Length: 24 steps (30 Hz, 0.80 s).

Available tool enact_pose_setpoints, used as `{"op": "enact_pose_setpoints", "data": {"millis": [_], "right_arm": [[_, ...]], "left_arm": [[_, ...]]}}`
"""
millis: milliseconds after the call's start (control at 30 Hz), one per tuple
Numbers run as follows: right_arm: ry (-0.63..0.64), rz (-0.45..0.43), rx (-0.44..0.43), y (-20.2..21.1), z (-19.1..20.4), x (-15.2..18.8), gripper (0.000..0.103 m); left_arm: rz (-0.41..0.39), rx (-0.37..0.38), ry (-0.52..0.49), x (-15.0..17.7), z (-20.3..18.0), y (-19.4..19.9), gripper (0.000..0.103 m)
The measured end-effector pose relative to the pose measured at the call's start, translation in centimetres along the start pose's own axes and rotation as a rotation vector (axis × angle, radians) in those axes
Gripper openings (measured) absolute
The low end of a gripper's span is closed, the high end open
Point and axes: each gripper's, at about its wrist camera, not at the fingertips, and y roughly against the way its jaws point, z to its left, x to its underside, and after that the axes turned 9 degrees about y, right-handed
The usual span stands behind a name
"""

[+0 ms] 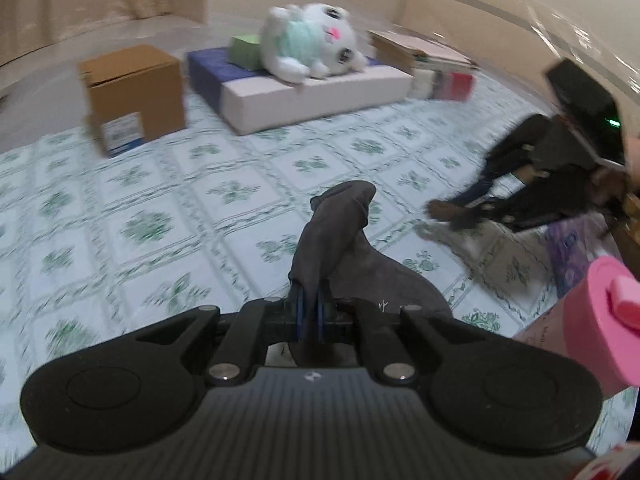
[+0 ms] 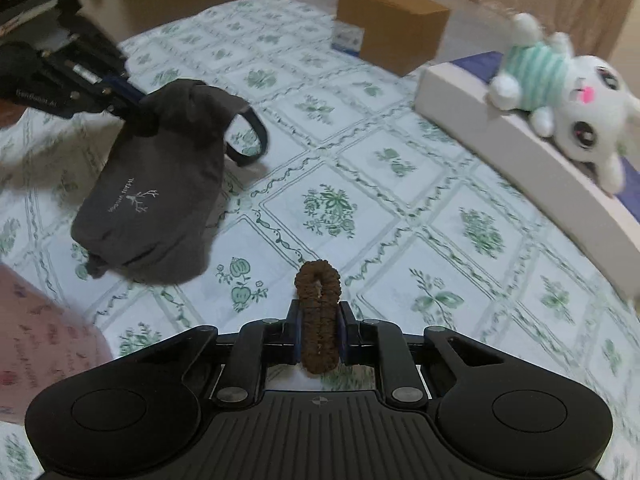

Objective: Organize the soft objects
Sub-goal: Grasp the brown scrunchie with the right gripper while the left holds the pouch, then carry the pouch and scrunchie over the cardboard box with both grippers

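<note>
A grey fabric pouch [image 1: 340, 232] with a small white twig logo hangs from my left gripper [image 1: 310, 300], which is shut on its upper edge. In the right wrist view the same pouch [image 2: 160, 184] dangles over the green-patterned sheet [image 2: 400, 208], its dark strap loop [image 2: 256, 136] trailing, with the left gripper [image 2: 132, 108] at its top. My right gripper [image 2: 319, 312] is shut on a brown scrunchie [image 2: 318, 280], squeezed into a narrow upright loop between the pads. The left wrist view shows the right gripper [image 1: 452, 216] blurred at right, brown scrunchie [image 1: 438, 209] at its tip.
A white plush toy [image 1: 312, 40] in a mint striped top lies on a white and blue cushion block [image 1: 312, 92] beside a green block [image 1: 244, 50]. A cardboard box [image 1: 132, 92] stands left of it. A pink-capped bottle [image 1: 600, 320] is near right. Stacked books [image 1: 420, 50] sit behind.
</note>
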Motion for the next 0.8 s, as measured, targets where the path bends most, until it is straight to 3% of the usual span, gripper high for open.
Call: {"op": "enact_pose_setpoints", "data": {"millis": [233, 433, 600, 800], "right_arm": [[-0.137, -0.048, 0.068, 6.2, 3.4, 2.7, 0.017], [-0.276, -0.143, 0.055, 11.0, 8.2, 5.2, 0.017], [-0.330, -0.185, 0.073, 13.7, 13.3, 6.9, 0.017], [-0.421, -0.224, 0.065, 16.5, 17.4, 10.0, 0.017]], "left_arm": [[-0.071, -0.162, 0.143, 3.5, -1.3, 5.8, 0.005], [-0.117, -0.270, 0.276, 8.0, -3.1, 11.2, 0.005], [-0.157, -0.299, 0.360, 12.3, -5.5, 15.4, 0.004], [-0.202, -0.284, 0.424, 16.8, -9.6, 19.1, 0.004]]}}
